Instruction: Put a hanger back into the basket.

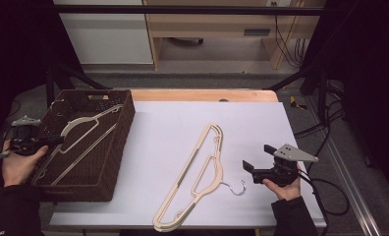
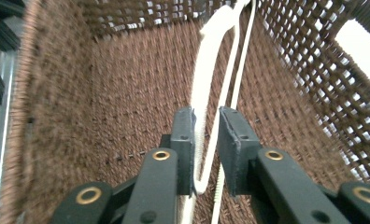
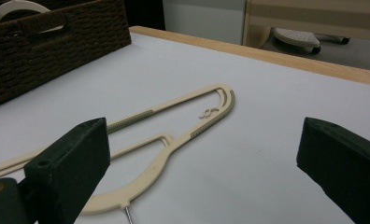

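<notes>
Hanger [image 2: 206, 93] in the basket [image 1: 126, 123]: it stands between the jaws of your left gripper [image 2: 206, 149], inside the woven walls, with its thin rim running up between the two pads. The jaws are parted a little; the left pad lies against the white plastic, the right pad stands off it with a gap showing. I judge this a release, not a pinch: the hanger leans on the basket's far wall and floor, so it needs no support from you. In the high view your left gripper [image 1: 35, 141] reaches in over the basket's near left rim, the hanger [image 1: 84, 128] lying aslant across the inside, one end up at the far corner. That slant is forced: the hanger is longer than the basket is wide.

Your right gripper [image 1: 255, 164] is spread wide and holds nothing. It hovers low over the surface [image 1: 173, 118] at the right edge, jaws aimed toward the second hanger [image 1: 200, 172], which lies flat on the white sheet, well apart from the basket. Its metal hook [image 1: 236, 189] points toward that gripper, near it but not touching. In the right gripper view the second hanger [image 3: 174, 126] lies ahead of the left jaw, off centre. Judgement: the right gripper waits in position for the next pick.
</notes>
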